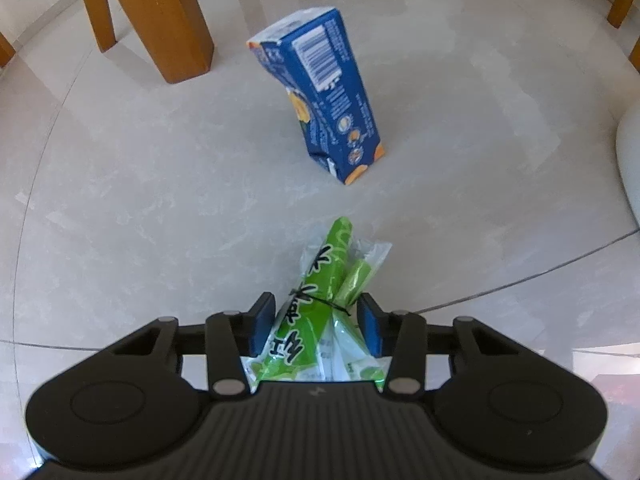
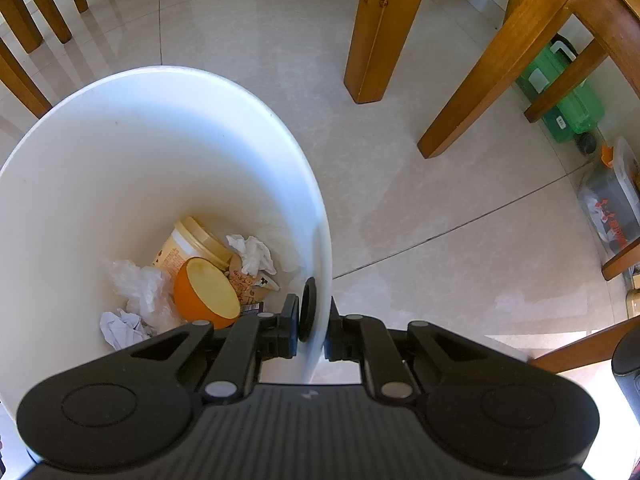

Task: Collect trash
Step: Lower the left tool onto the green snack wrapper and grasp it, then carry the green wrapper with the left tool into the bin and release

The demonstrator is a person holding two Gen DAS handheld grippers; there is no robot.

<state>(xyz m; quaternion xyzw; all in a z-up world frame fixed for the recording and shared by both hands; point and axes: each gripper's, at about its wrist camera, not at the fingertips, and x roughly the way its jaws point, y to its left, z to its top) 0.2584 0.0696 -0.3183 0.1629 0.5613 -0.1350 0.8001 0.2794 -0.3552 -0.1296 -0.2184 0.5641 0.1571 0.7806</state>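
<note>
In the left wrist view my left gripper (image 1: 316, 324) is shut on a green and clear snack wrapper (image 1: 328, 288) whose tip sticks out forward above the floor. A dented blue carton (image 1: 320, 92) stands tilted on the tiles farther ahead. In the right wrist view my right gripper (image 2: 314, 328) is shut on the right rim of a white trash bin (image 2: 120, 128), one finger inside and one outside. Inside the bin lie an orange half (image 2: 206, 294), a beige tub (image 2: 192, 246), crumpled tissues (image 2: 252, 254) and a clear plastic bag (image 2: 140, 284).
Wooden table and chair legs (image 1: 160, 20) stand behind the carton, and more wooden legs (image 2: 384, 28) rise beyond the bin. A green container (image 2: 560, 92) and a clear storage box (image 2: 612, 196) sit at the far right. A white rounded object (image 1: 630, 160) edges the left view's right side.
</note>
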